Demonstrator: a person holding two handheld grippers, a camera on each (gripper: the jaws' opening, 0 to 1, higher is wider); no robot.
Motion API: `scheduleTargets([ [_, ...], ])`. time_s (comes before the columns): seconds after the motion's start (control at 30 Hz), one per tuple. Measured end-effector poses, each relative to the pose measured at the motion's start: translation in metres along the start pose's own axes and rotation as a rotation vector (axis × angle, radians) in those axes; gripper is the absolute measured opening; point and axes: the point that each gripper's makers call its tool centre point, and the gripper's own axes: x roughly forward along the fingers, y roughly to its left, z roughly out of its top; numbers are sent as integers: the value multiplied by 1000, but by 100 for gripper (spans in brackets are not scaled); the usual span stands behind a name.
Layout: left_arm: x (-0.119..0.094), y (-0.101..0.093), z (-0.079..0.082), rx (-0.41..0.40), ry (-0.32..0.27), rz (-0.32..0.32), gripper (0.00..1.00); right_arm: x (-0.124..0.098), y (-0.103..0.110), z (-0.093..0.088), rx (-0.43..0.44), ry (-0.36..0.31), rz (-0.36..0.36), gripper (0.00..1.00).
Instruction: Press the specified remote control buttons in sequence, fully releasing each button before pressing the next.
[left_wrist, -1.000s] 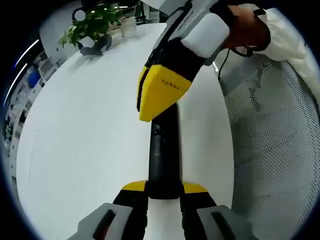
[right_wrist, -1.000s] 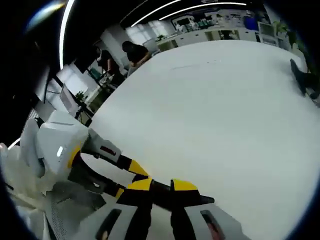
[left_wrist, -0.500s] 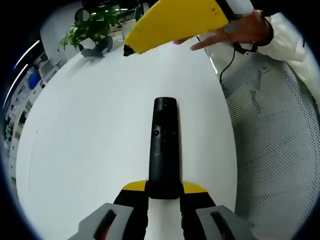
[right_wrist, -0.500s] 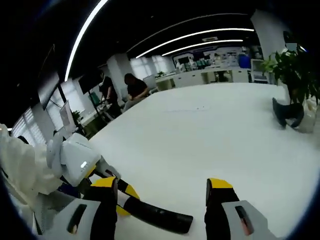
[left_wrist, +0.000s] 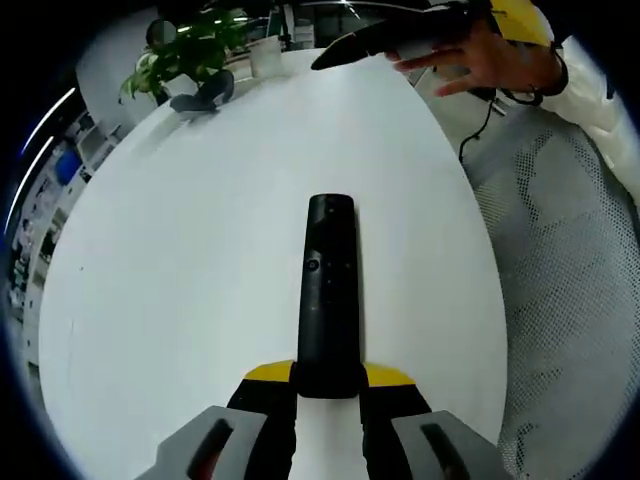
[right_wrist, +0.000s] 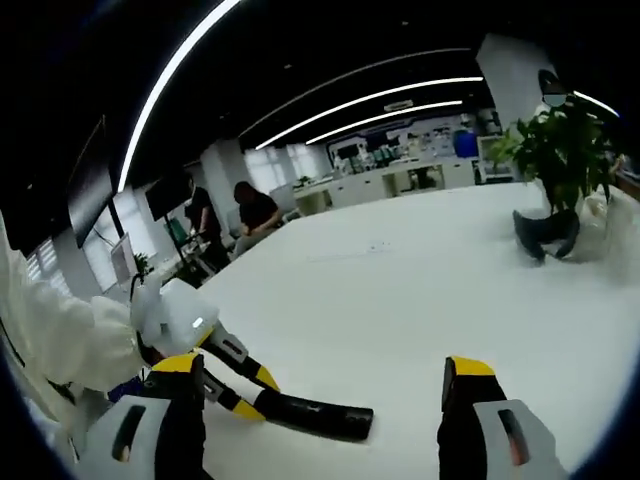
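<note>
The left gripper (left_wrist: 328, 385) is clamped on the near end of the remote control (left_wrist: 328, 290), its yellow-tipped jaws pressed against both sides. The remote, a long, slim black bar with a smooth matte face and a small round button partway along, is held pointing forward over the white table (left_wrist: 180, 260). In the right gripper view the same remote (right_wrist: 315, 417) is seen lying low over the table, gripped at one end by the left gripper (right_wrist: 240, 385).

The right gripper (right_wrist: 320, 385) is spread wide, its two yellow-capped jaws set well apart, with nothing held between them and nothing touched. In the left gripper view it is seen raised at the top, held in the person's hand (left_wrist: 500, 60) above the table's far side.

The table is smooth, plain and rounded at its edge. A leafy green plant (right_wrist: 550, 150) is seen at its far end beside a dark curved object (right_wrist: 545, 232). A grey mesh surface (left_wrist: 570, 270) lies beside the table.
</note>
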Motion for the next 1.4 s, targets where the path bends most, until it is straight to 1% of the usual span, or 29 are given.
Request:
scheduleTargets([
  [0.03, -1, 6, 0, 1, 4, 3, 21, -1, -2, 1, -4, -7, -8, 99],
  [0.1, -2, 14, 1, 5, 6, 6, 21, -2, -4, -3, -12, 10, -12, 99],
  [0.2, -2, 27, 3, 3, 8, 4, 21, -3, -8, -6, -4, 16, -23, 99],
  [0.27, -2, 36, 4, 21, 15, 10, 21, -5, -7, -7, 2, 19, -17, 99],
  [0.3, -2, 37, 4, 24, 17, 11, 21, -5, -7, -8, -1, 19, -20, 99],
  [0.37, -3, 47, 6, 33, 18, 15, 21, -6, -8, -10, -10, 27, -28, 99],
  [0.47, -3, 62, 9, 48, 26, 17, 21, -8, -7, -9, -15, 16, -28, 99],
  [0.53, -2, 73, 9, 64, 39, 23, 21, -9, -7, -9, -7, 20, -23, 99],
  [0.6, -3, 81, 10, 65, 41, 24, 21, -10, -8, -7, -8, 18, -32, 99],
  [0.73, -3, 99, 11, 75, 52, 37, 21, -14, -12, -2, 16, 2, -40, 99],
  [0.83, -3, 112, 11, 69, 58, 38, 21, -15, -13, 0, 23, -1, -47, 99],
  [0.97, -2, 129, 12, 66, 64, 55, 21, -16, -16, -2, 25, 3, -55, 99],
  [1.0, -2, 132, 12, 62, 65, 56, 21, -15, -17, -2, 35, -6, -52, 99],
  [1.03, 0, 135, 12, 56, 65, 55, 21, -14, -18, -4, 47, -3, -52, 99],
  [1.07, 1, 139, 12, 56, 69, 54, 21, -13, -19, -7, 59, 13, -56, 99],
  [1.2, 1, 154, 16, 50, 73, 60, 21, -12, -19, -4, 59, 0, -58, 99],
  [1.4, 3, 180, 17, 51, 93, 75, 21, -7, -21, 0, 72, -11, -51, 99],
])
